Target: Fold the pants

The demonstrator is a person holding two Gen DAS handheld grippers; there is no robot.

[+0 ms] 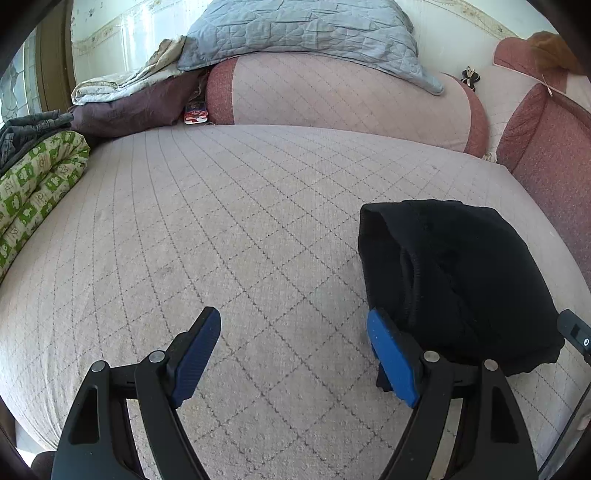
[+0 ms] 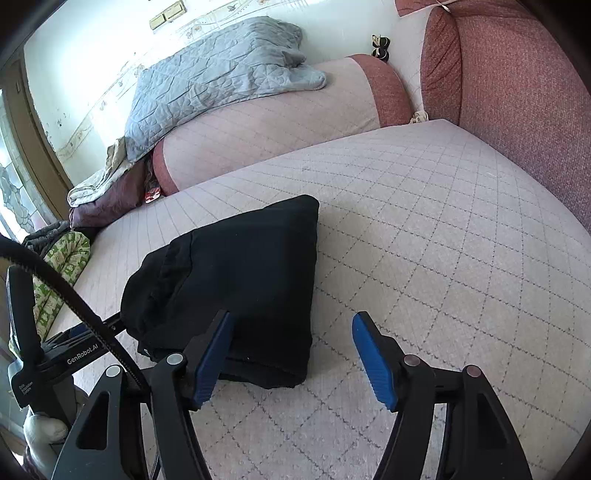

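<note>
Fingers of the left gripper (image 1: 293, 354) spread wide and empty, the blue right-hand pad touching or just beside the near-left edge of the pants (image 1: 458, 284). Fingers of the right gripper (image 2: 291, 354) likewise parted and holding nothing, the left pad lying across the near edge of the bundle, hard to tell whether touching. Black pants (image 2: 236, 280) already in a compact folded stack on the quilted sofa seat (image 2: 424, 229) — task seemingly close to done. Risk from here: snagging a pad on the top layer while pulling away, dragging the fold open; or nudging the stack sideways so the loose waistband edge slips out. Further back, green patterned bedding (image 1: 33, 192) and grey quilt (image 1: 306, 33) well apart — no likely interference.
</note>
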